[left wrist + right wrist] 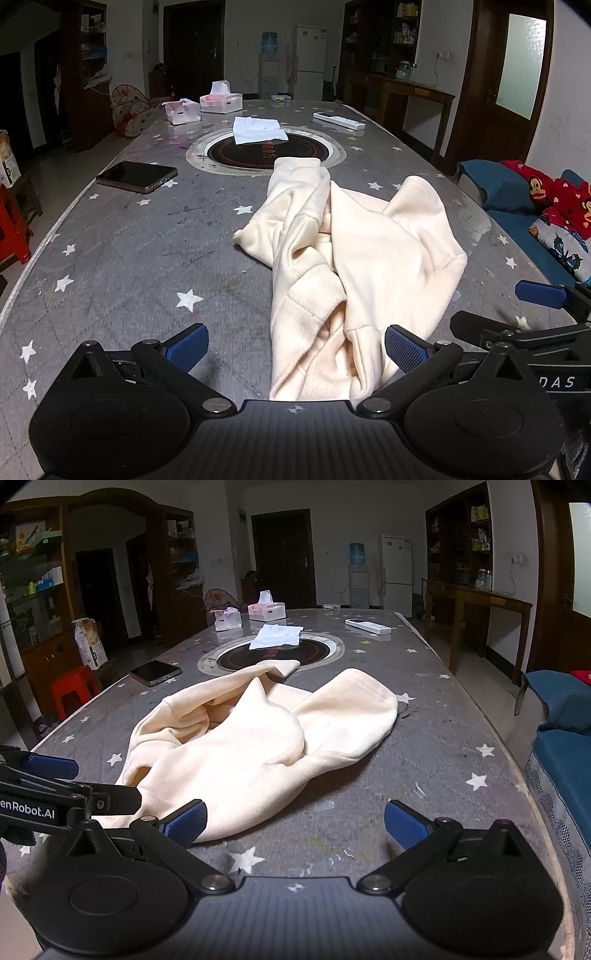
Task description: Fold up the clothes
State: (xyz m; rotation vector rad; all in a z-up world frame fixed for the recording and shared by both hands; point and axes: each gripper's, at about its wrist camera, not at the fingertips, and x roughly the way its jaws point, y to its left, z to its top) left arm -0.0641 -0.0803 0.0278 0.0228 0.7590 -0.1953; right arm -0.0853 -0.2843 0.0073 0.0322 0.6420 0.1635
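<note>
A cream fleece garment [354, 251] lies crumpled on the grey star-patterned table [129, 258]. In the right wrist view the same garment [251, 746] spreads from the left of centre toward the far right. My left gripper [295, 349] is open, its blue pads either side of the garment's near end, which passes between the fingers. My right gripper [295, 823] is open over bare table, its left pad [186, 821] just at the garment's near hem. The right gripper [543, 295] also shows at the right edge of the left wrist view.
A phone [136, 176] lies far left on the table. A white folded cloth [258, 129] rests on the round inset hob [266, 151]. Tissue boxes [221, 101] and a remote [339, 120] sit at the far end. A blue sofa [561, 738] with red clothes [554, 195] stands right.
</note>
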